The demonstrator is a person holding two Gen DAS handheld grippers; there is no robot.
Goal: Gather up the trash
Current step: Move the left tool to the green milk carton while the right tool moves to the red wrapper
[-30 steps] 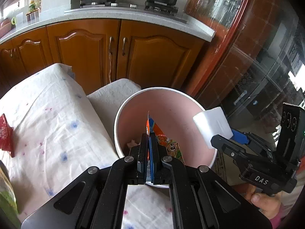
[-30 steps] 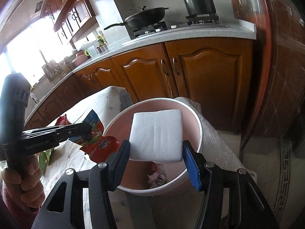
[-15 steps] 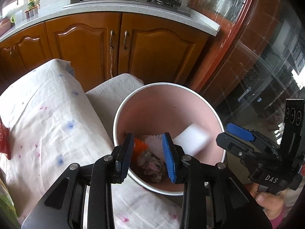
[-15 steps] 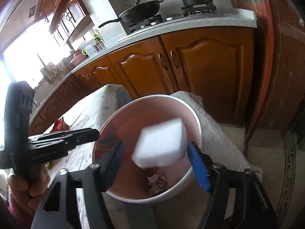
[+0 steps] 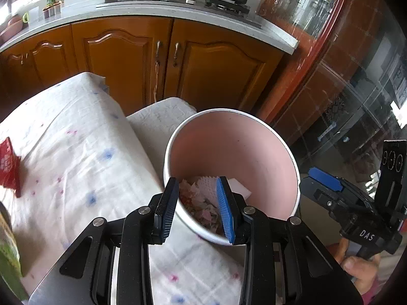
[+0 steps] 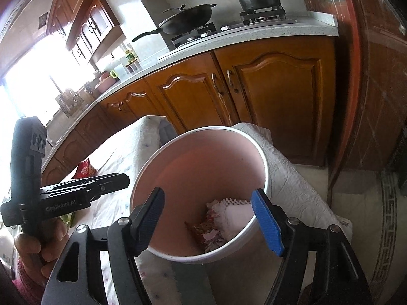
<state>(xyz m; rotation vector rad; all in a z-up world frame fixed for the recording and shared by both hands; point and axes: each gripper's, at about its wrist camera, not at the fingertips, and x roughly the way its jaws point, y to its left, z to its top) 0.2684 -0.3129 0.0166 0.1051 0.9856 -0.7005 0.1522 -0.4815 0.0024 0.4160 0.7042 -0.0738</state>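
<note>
A pink bin with a white rim (image 5: 254, 137) (image 6: 229, 129) stands beside the cloth-covered table. It holds scraps of wrapper, white foam netting (image 5: 206, 185) (image 6: 237, 209) and a white foam block (image 5: 239, 186). My left gripper (image 5: 197, 208) is open and empty just above the bin's near rim. My right gripper (image 6: 216, 223) is open and empty over the bin; it also shows in the left wrist view (image 5: 328, 185). The left gripper shows at the left of the right wrist view (image 6: 112, 180).
A red snack wrapper (image 5: 7, 162) (image 6: 84, 169) and a green packet (image 5: 9, 259) lie on the white spotted tablecloth (image 5: 76, 157). Wooden kitchen cabinets (image 5: 152, 58) with a stove, pan and pot stand behind. A glass-fronted cabinet (image 5: 343, 101) is at the right.
Both grippers opened. The left one let the orange wrapper fall into the bin, and the right one let the white foam block fall in. Both are now empty.
</note>
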